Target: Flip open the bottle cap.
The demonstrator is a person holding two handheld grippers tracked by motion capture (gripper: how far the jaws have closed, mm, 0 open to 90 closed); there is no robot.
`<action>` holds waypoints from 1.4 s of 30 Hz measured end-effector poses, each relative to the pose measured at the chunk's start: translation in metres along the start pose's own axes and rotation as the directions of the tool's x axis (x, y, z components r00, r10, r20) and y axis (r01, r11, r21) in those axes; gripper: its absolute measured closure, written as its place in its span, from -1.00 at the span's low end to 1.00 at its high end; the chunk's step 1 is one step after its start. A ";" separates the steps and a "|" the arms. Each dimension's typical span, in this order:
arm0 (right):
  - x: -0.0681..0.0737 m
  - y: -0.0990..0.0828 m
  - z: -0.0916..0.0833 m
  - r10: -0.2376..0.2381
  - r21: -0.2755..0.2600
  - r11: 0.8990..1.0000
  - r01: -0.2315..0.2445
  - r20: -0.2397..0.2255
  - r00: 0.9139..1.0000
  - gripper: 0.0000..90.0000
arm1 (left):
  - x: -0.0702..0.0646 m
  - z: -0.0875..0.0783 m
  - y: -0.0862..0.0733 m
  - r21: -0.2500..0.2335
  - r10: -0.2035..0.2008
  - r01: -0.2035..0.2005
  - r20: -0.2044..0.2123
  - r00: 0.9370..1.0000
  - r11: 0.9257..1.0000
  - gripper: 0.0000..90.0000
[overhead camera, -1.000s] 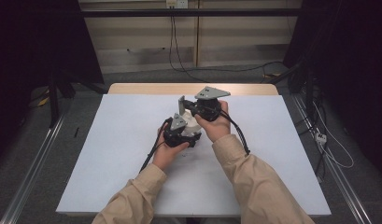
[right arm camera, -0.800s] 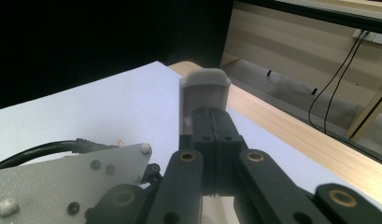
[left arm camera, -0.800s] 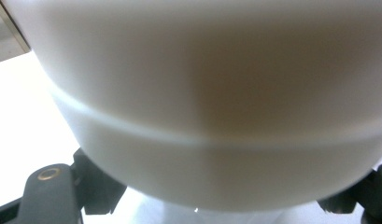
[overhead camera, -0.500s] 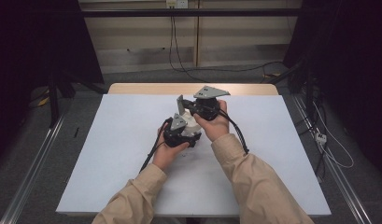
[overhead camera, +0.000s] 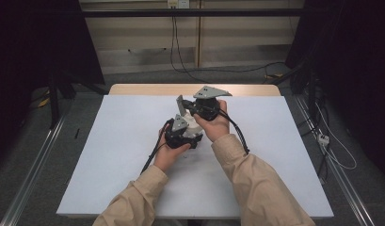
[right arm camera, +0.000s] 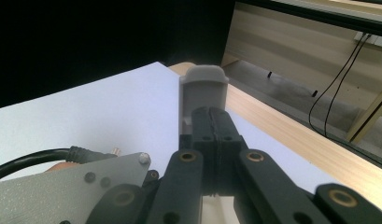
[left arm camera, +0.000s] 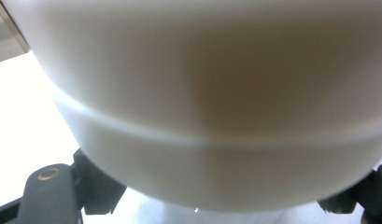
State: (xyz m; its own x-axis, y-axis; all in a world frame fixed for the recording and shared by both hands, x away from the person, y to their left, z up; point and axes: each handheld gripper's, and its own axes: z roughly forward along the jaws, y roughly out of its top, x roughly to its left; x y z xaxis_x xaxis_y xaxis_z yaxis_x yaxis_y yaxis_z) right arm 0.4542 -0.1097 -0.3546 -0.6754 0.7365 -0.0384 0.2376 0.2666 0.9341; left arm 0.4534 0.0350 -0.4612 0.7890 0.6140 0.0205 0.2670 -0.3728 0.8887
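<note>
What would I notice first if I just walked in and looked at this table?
Two hands meet over the middle of the white table, each holding a black gripper. The left gripper is clamped on a big white rounded thing, which sits right up against its camera. The right gripper has its jaws pressed together on a small grey flat piece that sticks up above them.

A white table [overhead camera: 110,155] with a wooden far edge; black cables [overhead camera: 173,52] hang behind it.

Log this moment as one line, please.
left claw: shut on white rounded object | right claw: shut, grey piece at tips | both above table centre
</note>
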 end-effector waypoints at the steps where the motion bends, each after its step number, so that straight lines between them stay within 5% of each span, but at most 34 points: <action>1: 0.000 0.000 0.000 0.000 0.000 1.000 0.000 -0.001 1.000 1.00 | 0.000 0.000 0.000 -0.002 -0.003 0.003 0.001 1.000 1.000 -0.58; 42: -0.003 -0.001 0.016 0.003 0.016 1.000 -0.002 -0.034 0.999 1.00 | 0.000 0.000 0.000 0.001 -0.001 0.001 -0.001 1.000 1.000 -0.58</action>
State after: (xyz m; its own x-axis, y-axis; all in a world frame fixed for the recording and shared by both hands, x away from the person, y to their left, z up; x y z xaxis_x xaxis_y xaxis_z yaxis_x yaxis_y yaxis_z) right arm 0.4669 -0.1020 -0.3611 -0.6980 0.7157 -0.0236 0.2502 0.2746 0.9284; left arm 0.4535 0.0348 -0.4613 0.7885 0.6147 0.0200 0.2680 -0.3726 0.8885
